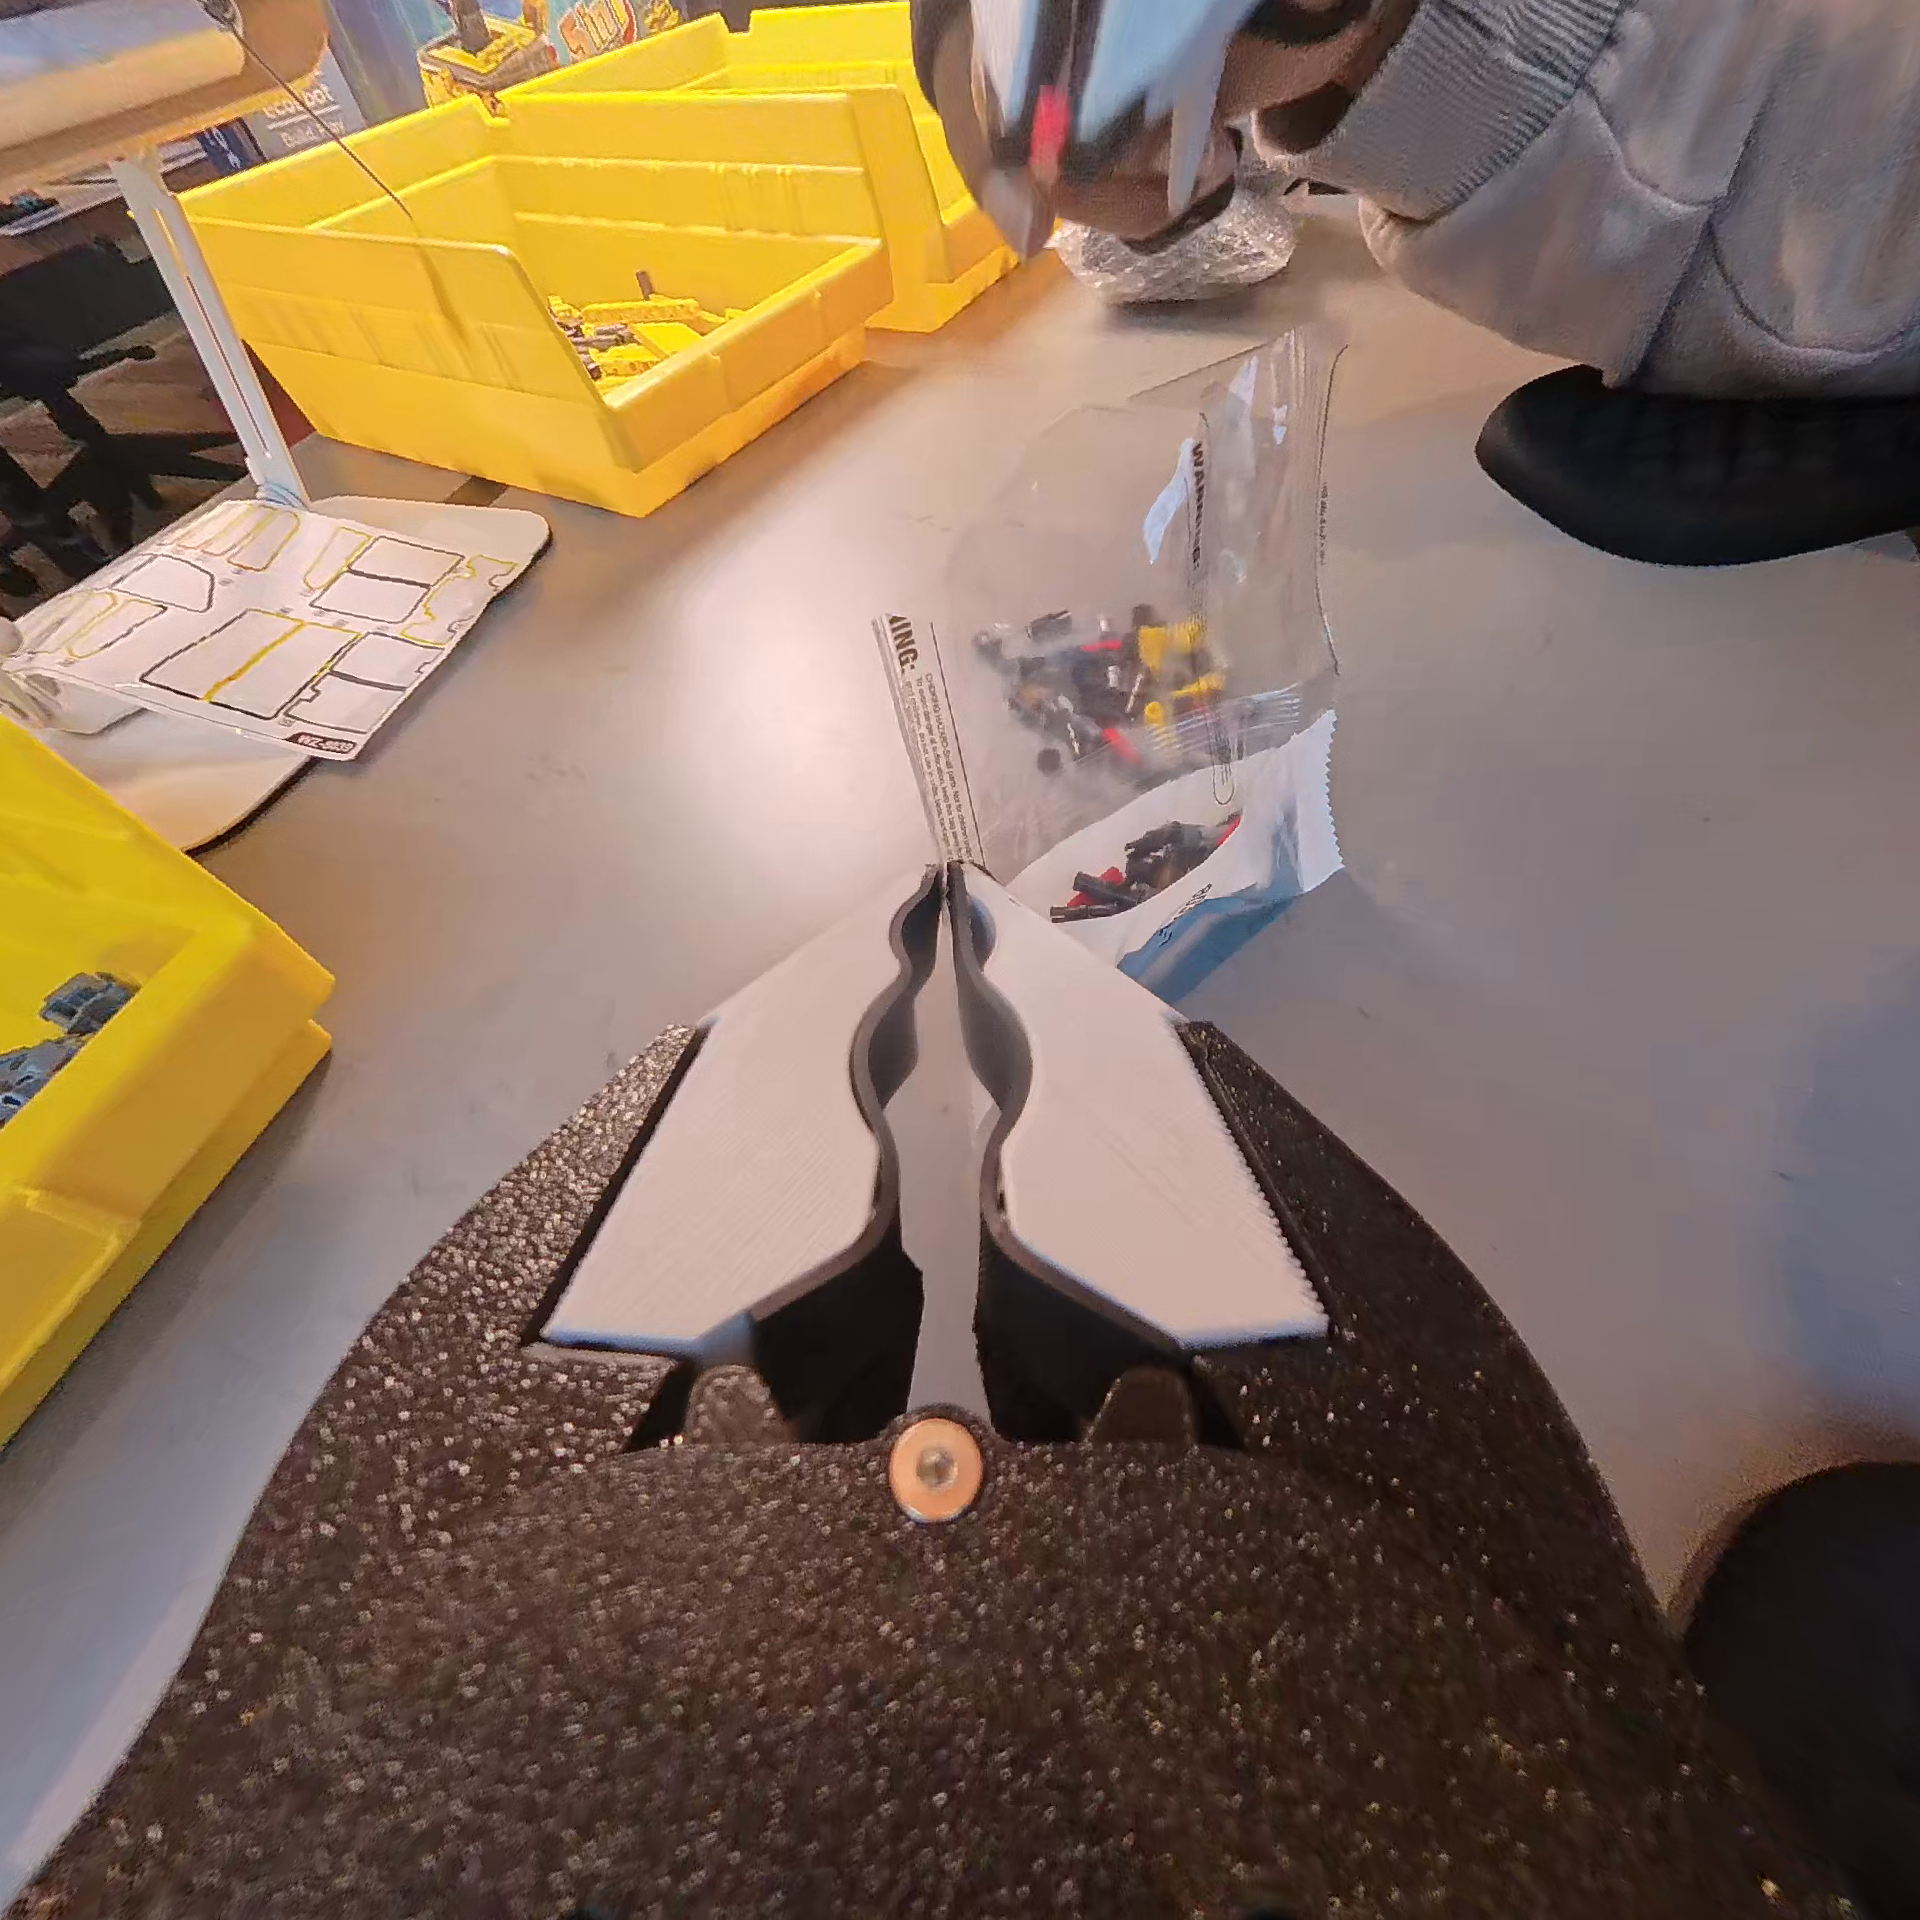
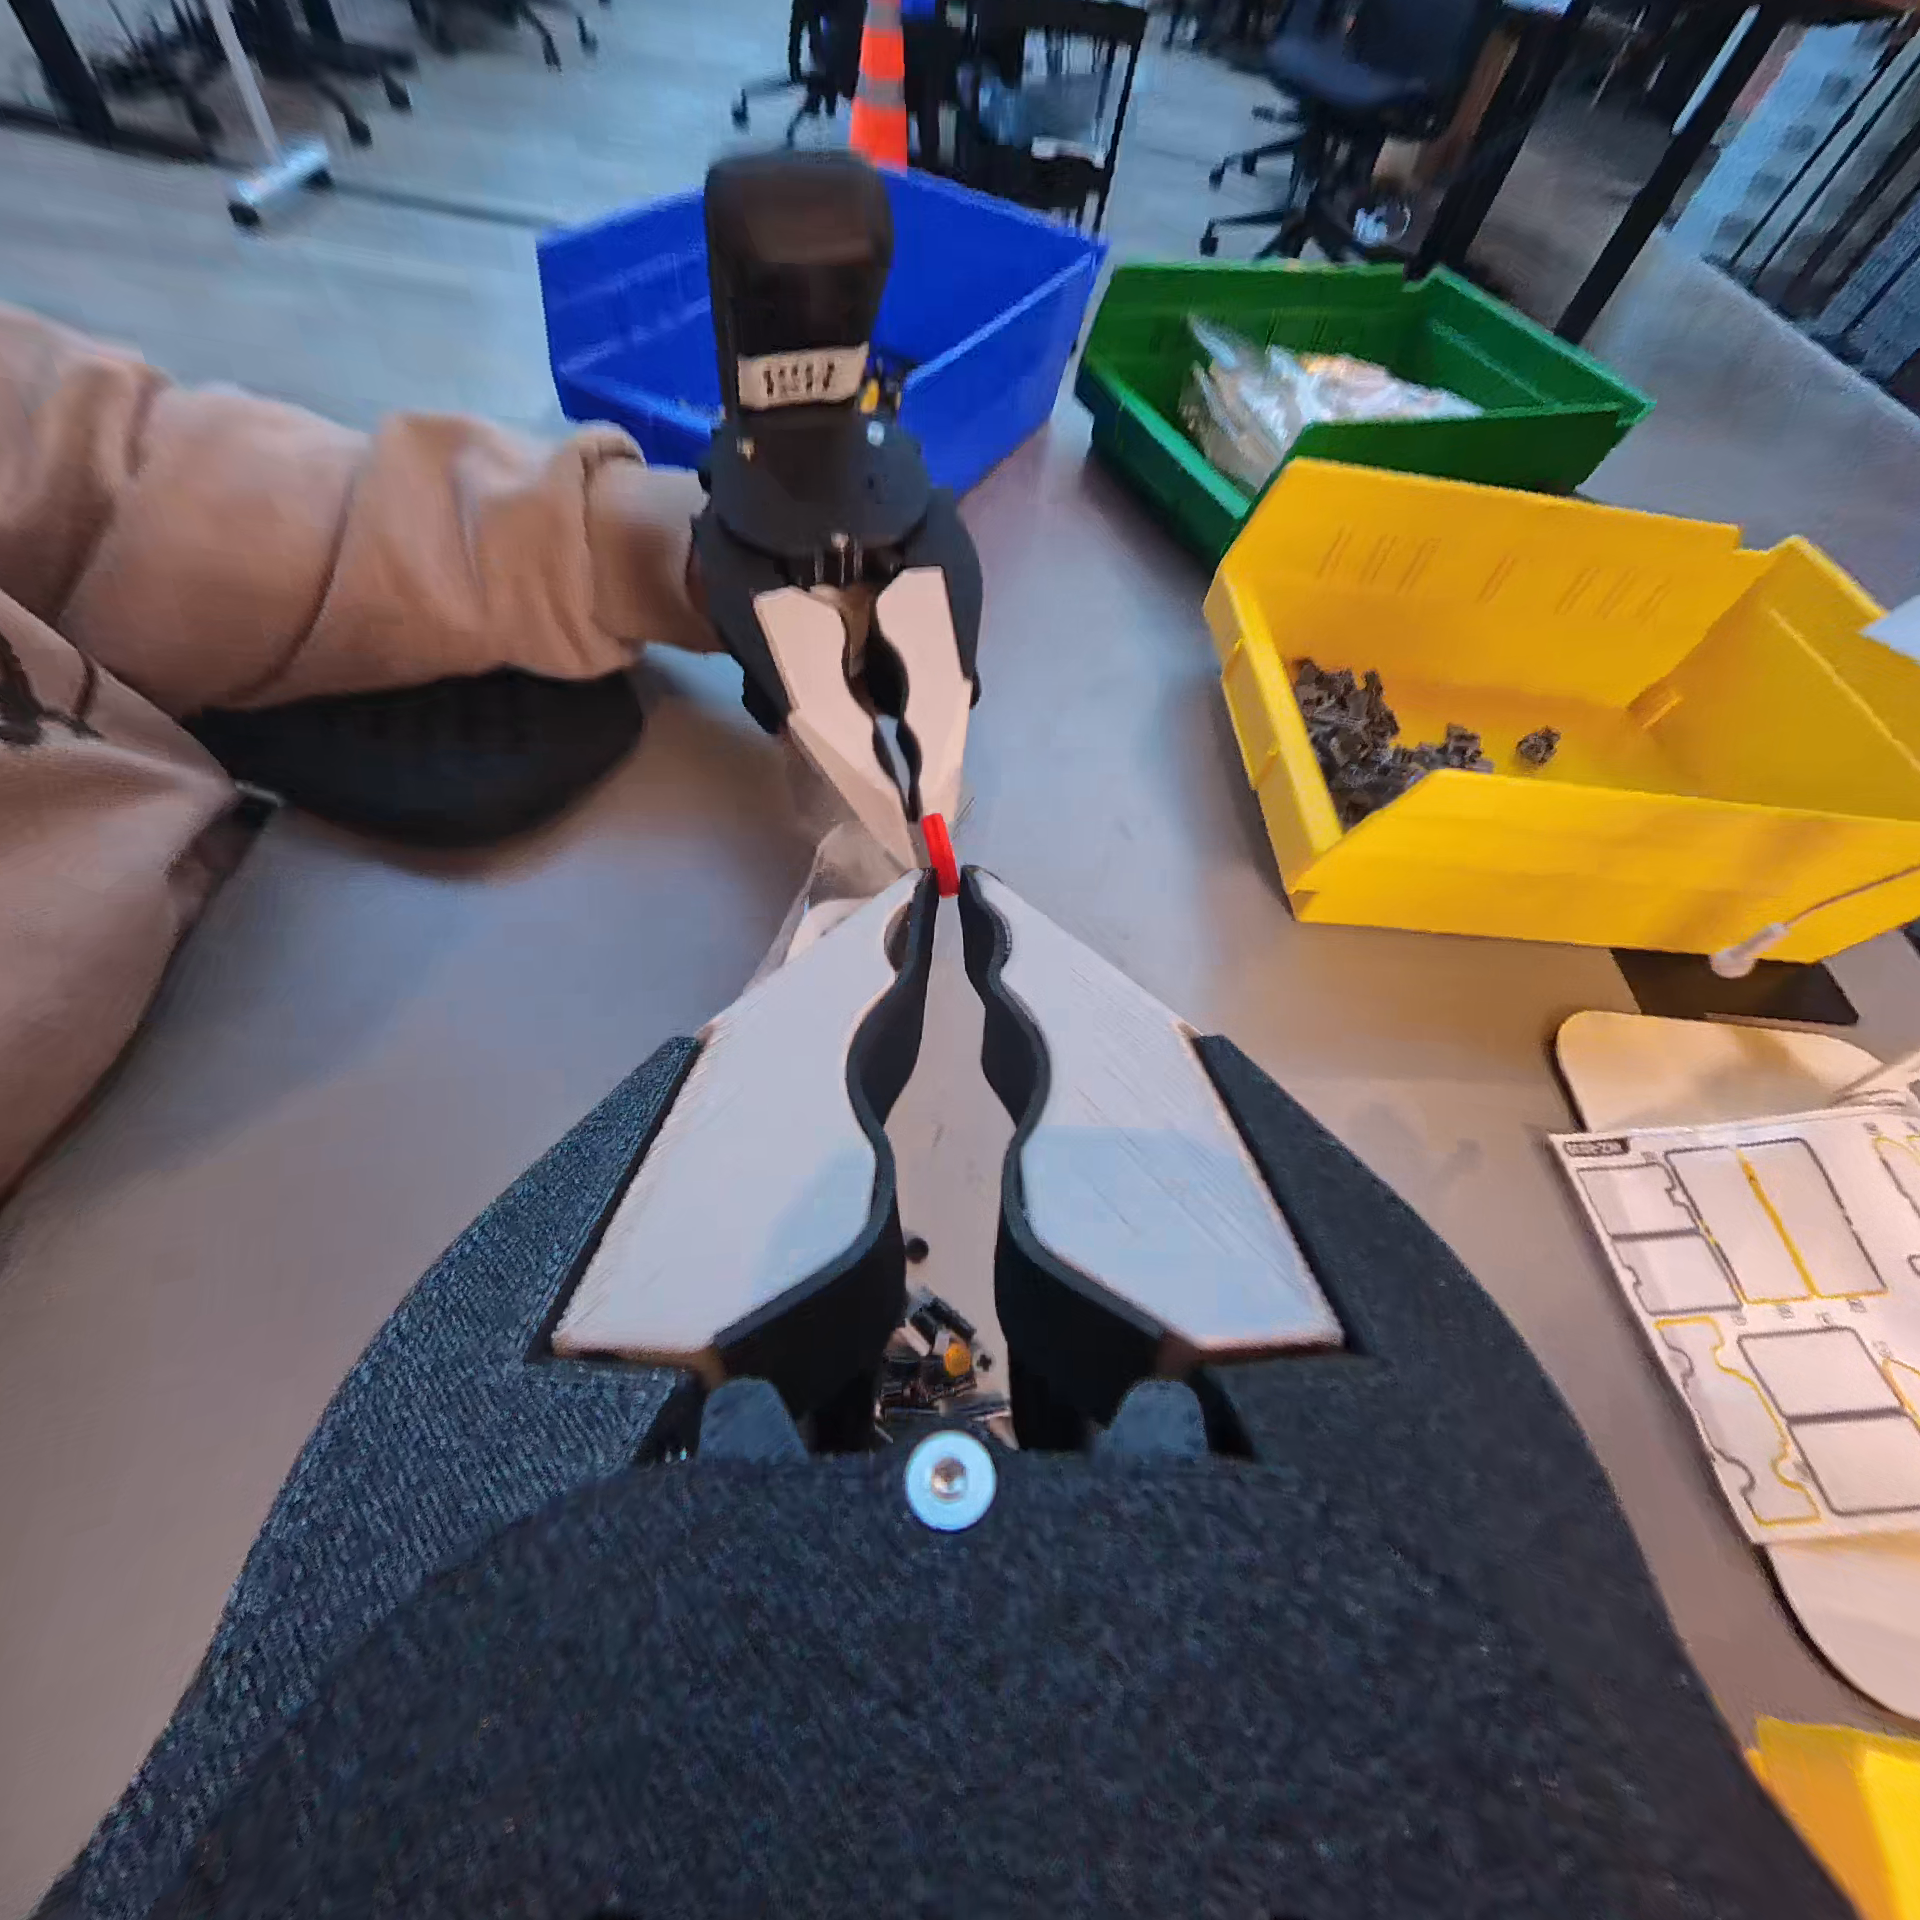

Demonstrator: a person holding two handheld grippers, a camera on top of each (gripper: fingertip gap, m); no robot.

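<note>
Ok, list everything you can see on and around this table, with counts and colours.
clear bag: one, transparent, small mixed parts inside, mid-table
opened packet: one, white and blue, beside the clear bag
red piece: one, small, between the right jaws
yellow bins: at least three, around the table; one holds dark parts
blue bin: one, far side
green bin: one, holds clear bags
sticker sheet: one, white, lying on a stand base
traffic cone: one, orange, floor beyond
black pads: two, one by each forearm
left gripper: shut on the clear bag's edge
right gripper: shut on the red piece
</note>
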